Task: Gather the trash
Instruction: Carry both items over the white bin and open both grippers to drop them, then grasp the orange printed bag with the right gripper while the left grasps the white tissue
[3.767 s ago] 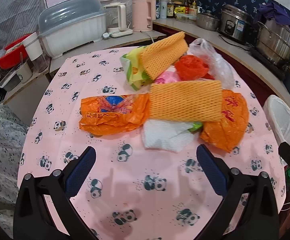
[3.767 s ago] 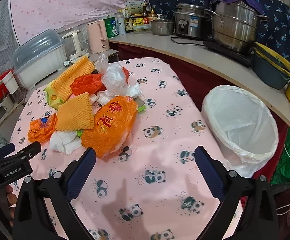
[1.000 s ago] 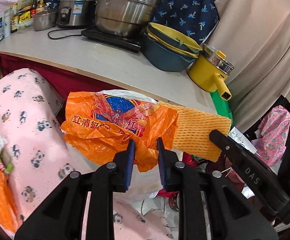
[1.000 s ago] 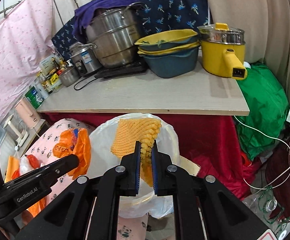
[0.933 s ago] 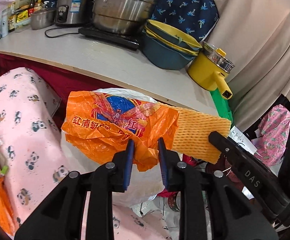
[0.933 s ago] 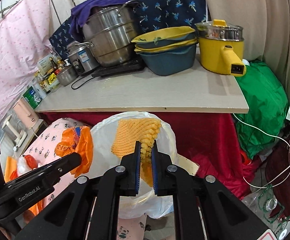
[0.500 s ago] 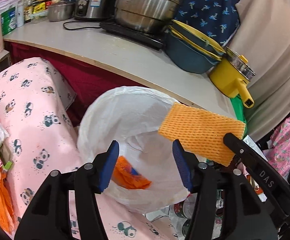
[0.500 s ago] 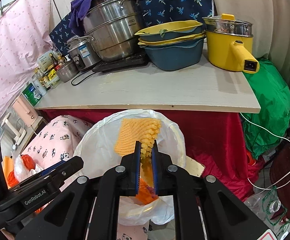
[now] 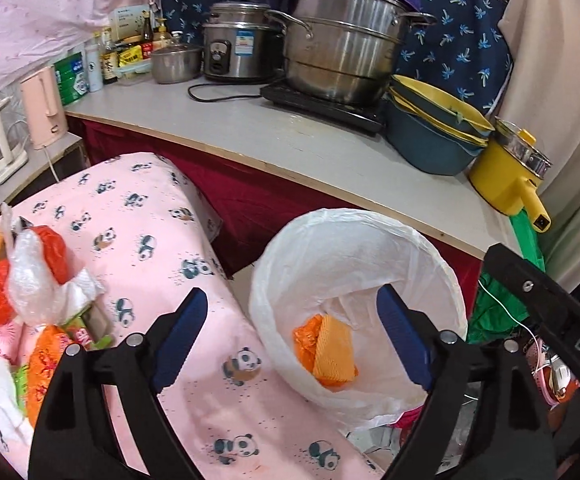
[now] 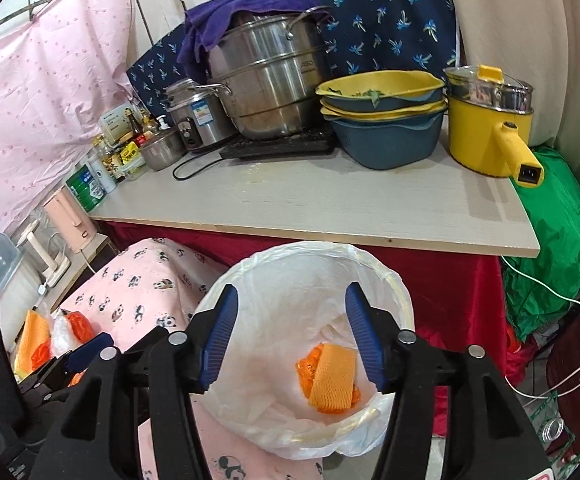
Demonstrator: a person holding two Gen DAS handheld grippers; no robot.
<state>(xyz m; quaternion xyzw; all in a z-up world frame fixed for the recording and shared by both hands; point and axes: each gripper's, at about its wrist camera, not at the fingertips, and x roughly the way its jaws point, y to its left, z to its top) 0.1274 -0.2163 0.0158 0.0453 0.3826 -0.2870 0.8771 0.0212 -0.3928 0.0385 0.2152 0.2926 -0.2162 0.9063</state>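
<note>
Right wrist, right claw (image 10: 292,336) wide (empty), over bin (image 10: 386,284)

- Both views are bright and evenly lit by soft indoor light; shadows are faint.
- Small highlights glint on the steel steamer pot (image 9: 344,54).
- Fisheye bending curves the countertop (image 10: 330,204) edge, with black vignetting in the corners.
- Focus is sharp; no motion blur shows.
</note>
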